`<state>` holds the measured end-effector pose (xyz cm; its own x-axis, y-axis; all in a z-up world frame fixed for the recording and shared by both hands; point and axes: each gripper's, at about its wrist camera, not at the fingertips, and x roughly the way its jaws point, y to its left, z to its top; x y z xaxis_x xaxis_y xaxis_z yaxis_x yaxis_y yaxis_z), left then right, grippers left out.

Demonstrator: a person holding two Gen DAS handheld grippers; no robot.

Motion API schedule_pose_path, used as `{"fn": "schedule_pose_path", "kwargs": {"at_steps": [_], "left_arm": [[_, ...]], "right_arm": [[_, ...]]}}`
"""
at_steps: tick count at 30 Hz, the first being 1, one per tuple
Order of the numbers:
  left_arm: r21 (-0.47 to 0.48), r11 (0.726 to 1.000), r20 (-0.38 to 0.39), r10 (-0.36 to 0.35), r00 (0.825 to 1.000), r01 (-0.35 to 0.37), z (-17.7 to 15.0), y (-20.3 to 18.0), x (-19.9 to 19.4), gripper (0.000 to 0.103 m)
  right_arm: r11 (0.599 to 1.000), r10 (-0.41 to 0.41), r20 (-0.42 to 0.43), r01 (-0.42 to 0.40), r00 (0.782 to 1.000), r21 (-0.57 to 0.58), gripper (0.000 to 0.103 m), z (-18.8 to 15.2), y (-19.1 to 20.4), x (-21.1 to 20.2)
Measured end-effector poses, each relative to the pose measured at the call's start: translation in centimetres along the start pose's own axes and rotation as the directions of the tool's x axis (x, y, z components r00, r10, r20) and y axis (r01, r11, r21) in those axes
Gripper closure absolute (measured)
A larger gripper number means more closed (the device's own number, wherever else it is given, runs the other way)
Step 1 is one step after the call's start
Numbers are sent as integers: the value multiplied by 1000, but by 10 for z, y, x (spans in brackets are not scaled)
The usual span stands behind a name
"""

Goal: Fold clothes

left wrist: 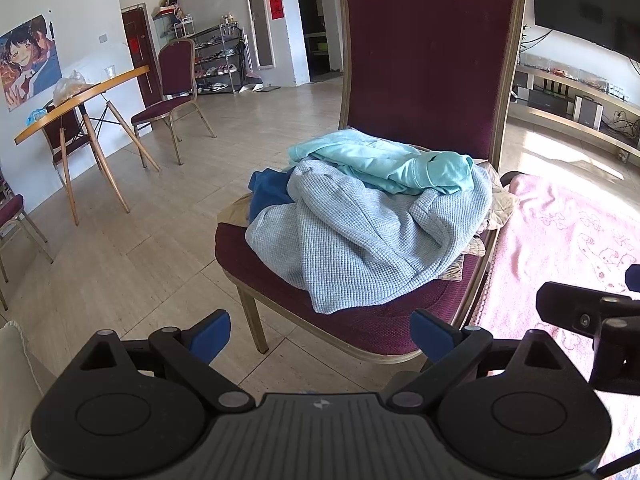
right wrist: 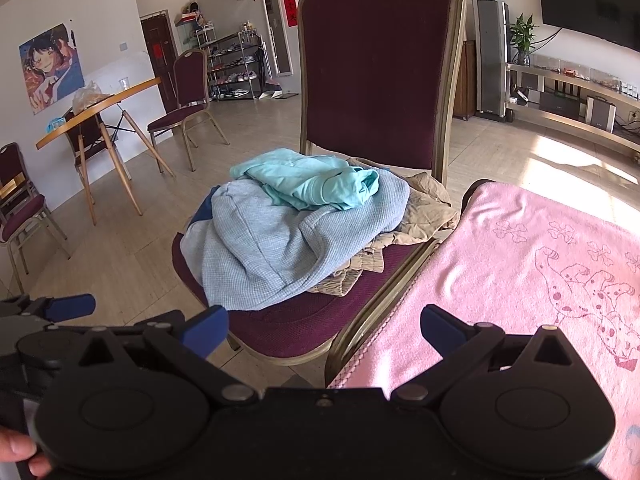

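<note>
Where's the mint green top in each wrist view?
Left wrist: mint green top right of centre, on top of the pile.
Right wrist: mint green top left of centre, on top of the pile.
Shared landmark: maroon chair holding the pile.

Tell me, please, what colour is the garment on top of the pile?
Mint green top garment; clearest in the right wrist view.

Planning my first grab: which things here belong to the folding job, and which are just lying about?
Job:
mint top
grey waffle-knit garment
blue garment
beige garment
pink blanket

Lying about:
wooden table
shoe rack
</note>
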<state>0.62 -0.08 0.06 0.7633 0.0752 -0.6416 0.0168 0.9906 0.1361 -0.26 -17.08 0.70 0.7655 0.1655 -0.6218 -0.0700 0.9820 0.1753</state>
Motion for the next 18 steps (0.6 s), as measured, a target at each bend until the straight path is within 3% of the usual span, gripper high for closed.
{"fn": "schedule_pose_path", "kwargs": {"at_steps": [18], "left_arm": [[-7,1000,-10,-10,1000,10,-1,1,6,6]], "right_arm": [[1000,-9,-12,9,1000,-6,0,0,-2,3]]}}
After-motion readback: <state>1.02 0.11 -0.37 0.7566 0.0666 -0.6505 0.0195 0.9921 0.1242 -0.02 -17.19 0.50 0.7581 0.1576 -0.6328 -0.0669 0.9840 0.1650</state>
